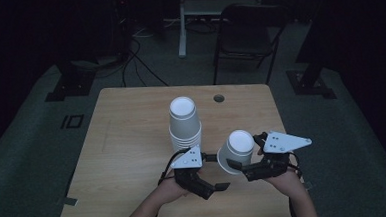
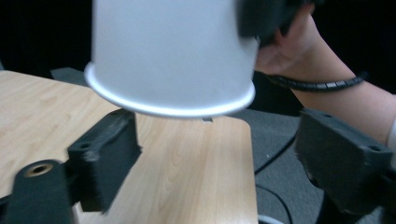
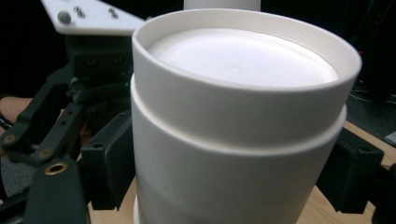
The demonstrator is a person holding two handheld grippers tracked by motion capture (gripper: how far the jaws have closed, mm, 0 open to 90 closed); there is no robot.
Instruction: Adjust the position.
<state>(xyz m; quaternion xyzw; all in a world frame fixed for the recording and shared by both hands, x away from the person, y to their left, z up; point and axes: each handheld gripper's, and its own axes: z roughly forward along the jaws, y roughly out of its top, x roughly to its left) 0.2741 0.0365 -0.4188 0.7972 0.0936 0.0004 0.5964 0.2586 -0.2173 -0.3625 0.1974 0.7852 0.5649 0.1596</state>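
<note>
Your left gripper [image 1: 223, 173] hangs wide open near the table [image 1: 132, 141] front, its jaws gripping nothing just beside the cup [image 1: 236, 151], which your right gripper [image 1: 247, 161] clamps bottom-up and tilted above the table, right of the cup stack [image 1: 184, 124], its mouth hidden from you.

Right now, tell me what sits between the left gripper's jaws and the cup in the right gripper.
Nothing. In the left gripper view its open jaws stand apart below the held cup; bare table shows between.
</note>
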